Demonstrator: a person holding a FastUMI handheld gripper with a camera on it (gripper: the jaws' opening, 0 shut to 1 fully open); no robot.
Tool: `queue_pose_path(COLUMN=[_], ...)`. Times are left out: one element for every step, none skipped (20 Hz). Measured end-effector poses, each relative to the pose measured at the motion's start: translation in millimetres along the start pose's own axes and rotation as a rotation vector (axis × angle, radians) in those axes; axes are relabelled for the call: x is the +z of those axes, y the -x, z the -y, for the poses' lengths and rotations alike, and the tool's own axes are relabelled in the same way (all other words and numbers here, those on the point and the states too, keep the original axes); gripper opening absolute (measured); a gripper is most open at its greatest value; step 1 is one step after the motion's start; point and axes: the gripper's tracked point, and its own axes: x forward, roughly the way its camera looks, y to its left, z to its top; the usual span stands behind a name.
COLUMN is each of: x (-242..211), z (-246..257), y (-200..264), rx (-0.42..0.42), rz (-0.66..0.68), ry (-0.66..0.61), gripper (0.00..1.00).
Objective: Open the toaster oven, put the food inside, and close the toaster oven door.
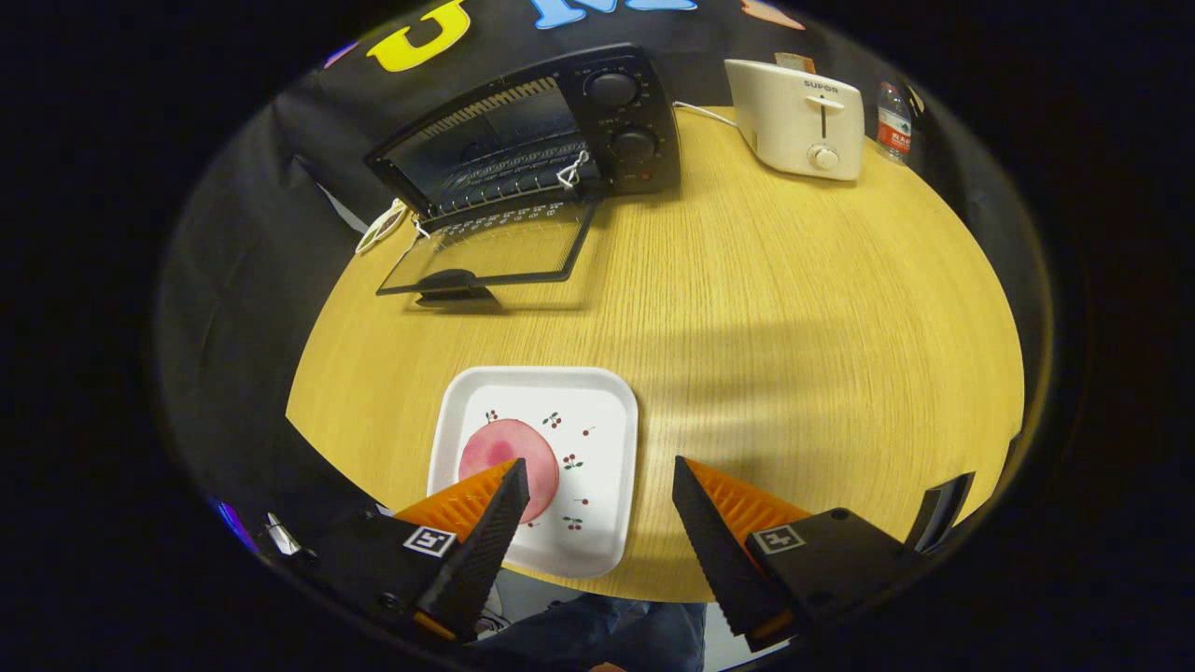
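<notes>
A light wooden table (pixel 747 308) with a fine straight grain takes up most of the scene, its near edge curved and its far side running up against the black cloth wall of the booth. A soft shadow lies across the wood ahead of the fingers.

At the far left corner of the table stands the black toaster oven (pixel 532 140). Its glass door (pixel 490 252) is dropped fully open and lies almost flat above the tabletop, handle toward the camera. Wire racks show inside the cavity, and two round knobs sit one above the other on the right-hand panel. A small tag (pixel 381 227) on a string lies just left of the door's hinge.

Nearer, close to the table's front edge, rests a square white plate (pixel 597 420) printed with small cherry sprigs. On its left half lies the food (pixel 509 462), a flat round pink slice.

The gripper (pixel 597 490) hangs over the plate's near end with its fingers spread wide apart and nothing between them; the left finger overlaps the pink slice in the view, the right finger is over bare wood beside the plate.

At the far right stands a white pop-up toaster (pixel 798 121) with the brand "SUPOR" printed on its front, a white cord trailing from its left. Just right of it stands a clear plastic bottle (pixel 893 121) with a red label, too small to read.
</notes>
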Motion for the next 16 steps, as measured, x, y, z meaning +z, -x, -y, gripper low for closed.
queue_pose_path(x=[-4,-5,-4,-5,-4,-3,-4,-2,-3,-2,-1,-3,-3,-3,-7,-8], z=[-1,0,0,2,3,6,10,15,17,22,23,20,18,16,8,6], y=[-4,-6,-7,-9,-8,-10,-12,-11,-10,-12,-10,-12,-11,-14,-14,-14], rx=[-0.006,-0.017,-0.025,-0.031,-0.044,-0.058,-0.081,-0.103,-0.109,-0.127,-0.125,-0.099,-0.067,-0.029,0.016,0.052], rz=[-0.016,-0.032,-0.029,-0.043,-0.049,-0.060,-0.064,-0.068,-0.077,-0.082,-0.083,-0.097,-0.095,-0.107,-0.124,-0.136], ry=[0.002,0.010,0.024,0.037,0.044,0.050,0.059,0.069,0.073,0.077,0.068,0.033,-0.018,-0.074,-0.124,-0.168], gripper=[0.98,0.98,0.95,0.91,0.90,0.87,0.77,0.68,0.58,0.40,0.36,0.23,0.15,0.06,0.03,0.03])
